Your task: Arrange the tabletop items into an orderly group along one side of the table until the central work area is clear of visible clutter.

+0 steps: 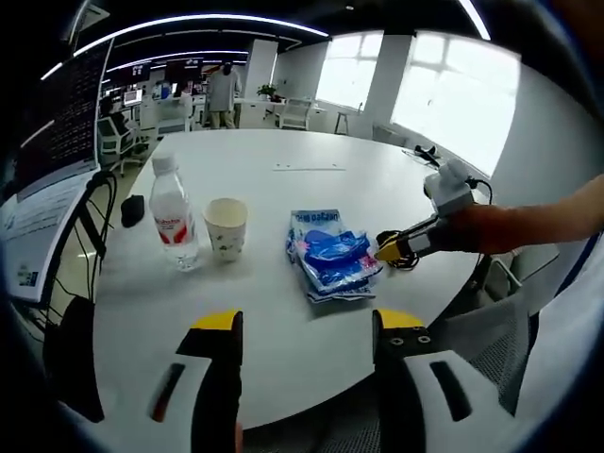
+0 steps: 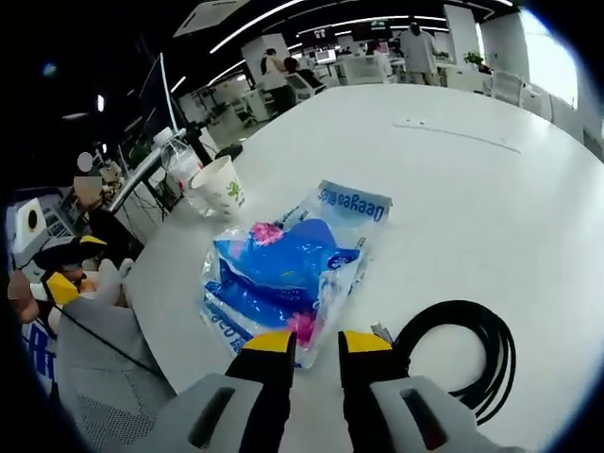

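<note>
Low in the centre of the right gripper view, my right gripper [image 2: 306, 342] has its yellow-tipped jaws close together at the near edge of the blue plastic pack [image 2: 283, 269]; whether they already pinch the film I cannot tell. In the left gripper view that same gripper [image 1: 389, 247] reaches in from the right of the frame to the pack [image 1: 330, 255]. My left gripper [image 1: 307, 326] hangs at the bottom of its view with jaws wide apart, holding nothing, above the near rim of the white table [image 1: 311, 179].

What worries me: the pack is soft and slack, so a pinch on the film alone could slip, or the bag could sag and drag when I pull it. At the lower right of the right gripper view, a coiled black cable [image 2: 462, 354] lies just beside my jaws, and a careless sweep could snag it. Up and left of the pack in that view, the paper cup [image 2: 221, 185] and the water bottle [image 2: 179, 165] stand side by side; shoving the pack into them could tip the cup.

Count: one pack, one cup, one bottle, one cable, and one small black object [image 1: 133, 209] at the left of the left gripper view.
</note>
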The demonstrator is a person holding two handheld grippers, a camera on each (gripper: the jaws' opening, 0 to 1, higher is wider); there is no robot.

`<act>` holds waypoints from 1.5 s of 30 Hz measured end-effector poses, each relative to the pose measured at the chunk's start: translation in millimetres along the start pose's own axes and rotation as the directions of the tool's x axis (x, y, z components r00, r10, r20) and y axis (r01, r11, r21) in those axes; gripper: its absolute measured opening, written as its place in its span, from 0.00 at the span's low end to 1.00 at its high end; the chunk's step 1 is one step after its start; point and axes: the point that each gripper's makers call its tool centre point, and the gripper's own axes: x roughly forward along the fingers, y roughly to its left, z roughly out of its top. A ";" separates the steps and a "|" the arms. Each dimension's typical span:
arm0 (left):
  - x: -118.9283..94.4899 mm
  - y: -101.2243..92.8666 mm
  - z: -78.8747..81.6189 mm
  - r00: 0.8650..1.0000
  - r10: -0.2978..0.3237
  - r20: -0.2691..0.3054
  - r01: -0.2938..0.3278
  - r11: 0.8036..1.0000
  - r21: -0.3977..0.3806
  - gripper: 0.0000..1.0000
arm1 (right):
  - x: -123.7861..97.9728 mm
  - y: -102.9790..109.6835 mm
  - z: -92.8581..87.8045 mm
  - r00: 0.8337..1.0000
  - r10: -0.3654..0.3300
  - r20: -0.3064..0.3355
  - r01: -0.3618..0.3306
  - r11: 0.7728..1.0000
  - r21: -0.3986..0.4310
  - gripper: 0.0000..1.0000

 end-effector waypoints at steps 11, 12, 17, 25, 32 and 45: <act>3.5 -3.9 4.0 1.000 -0.003 -0.004 0.004 1.000 0.008 0.55 | 8.9 -5.2 7.3 1.000 0.012 -0.006 -0.011 0.999 0.035 0.20; 3.9 -4.2 4.6 1.000 -0.003 -0.004 0.003 1.000 0.009 0.55 | 9.7 -5.6 8.1 1.000 0.013 -0.008 -0.013 0.999 0.036 0.20; 4.2 -5.0 6.2 1.000 -0.001 -0.004 0.001 1.000 0.009 0.55 | 11.2 -8.4 14.8 1.000 0.018 -0.004 -0.018 0.999 0.039 0.17; 2.7 -5.2 0.3 1.000 0.008 -0.016 -0.007 1.000 0.003 0.54 | 8.1 -13.7 17.7 1.000 0.016 0.009 -0.017 0.999 0.028 0.03; 4.0 -7.1 -1.6 1.000 0.012 -0.021 -0.012 1.000 -0.002 0.54 | 1.7 -22.9 18.2 1.000 0.011 0.026 -0.012 0.999 0.050 0.02; 13.1 -17.5 3.4 1.000 0.001 -0.025 -0.001 1.000 0.005 0.54 | -17.3 -43.6 28.4 0.996 0.012 0.084 -0.018 0.997 0.071 0.01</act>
